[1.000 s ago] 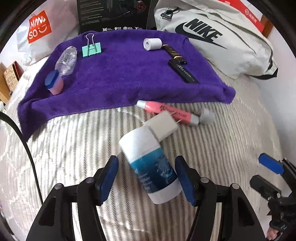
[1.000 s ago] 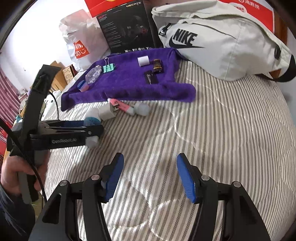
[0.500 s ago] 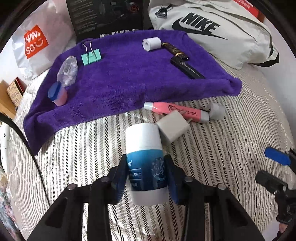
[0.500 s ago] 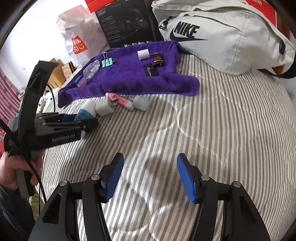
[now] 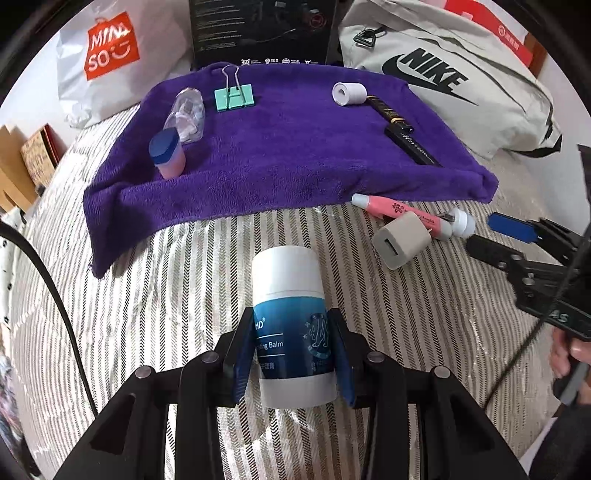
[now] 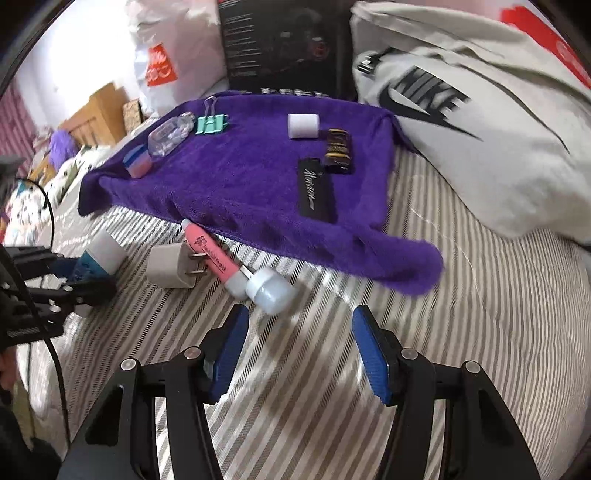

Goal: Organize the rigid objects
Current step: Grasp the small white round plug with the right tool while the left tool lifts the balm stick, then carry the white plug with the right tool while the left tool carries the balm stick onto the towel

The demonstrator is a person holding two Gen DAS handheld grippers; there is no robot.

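Left wrist view shows the left hand-held gripper (image 5: 291, 360) clamped on a white cylindrical balm stick with a blue label (image 5: 291, 321), its blue pads (image 5: 239, 363) pressed against both sides of the label. The stick's white cap end points toward a purple fleece towel (image 5: 288, 155) spread on the striped grey-and-white bed cover (image 5: 155, 295).

On the towel lie a mint-green binder clip (image 5: 233, 96), a clear plastic bottle (image 5: 186, 116) on its side, a small pink jar with a blue lid (image 5: 167, 155) standing upright, a white roll of tape (image 5: 349, 93) and a long black tube with gold lettering (image 5: 406, 134).

Just off the towel's near edge, on the bed cover, a pink tube with a white cap (image 5: 402, 216) lies touching a white square plug adapter (image 5: 400, 242). Near its capped end sits a small translucent white jar (image 5: 463, 221).

Right wrist view shows the right hand-held gripper (image 6: 297, 349) with its jaws wide apart and nothing between them, low over the bed cover, the translucent white jar just ahead of its left pad. The picture is somewhat blurred.

Behind the towel stand a black printed box (image 5: 264, 31), a white shopping bag with an orange logo (image 5: 110, 48) and a pale grey sports bag with a black logo (image 5: 443, 81).
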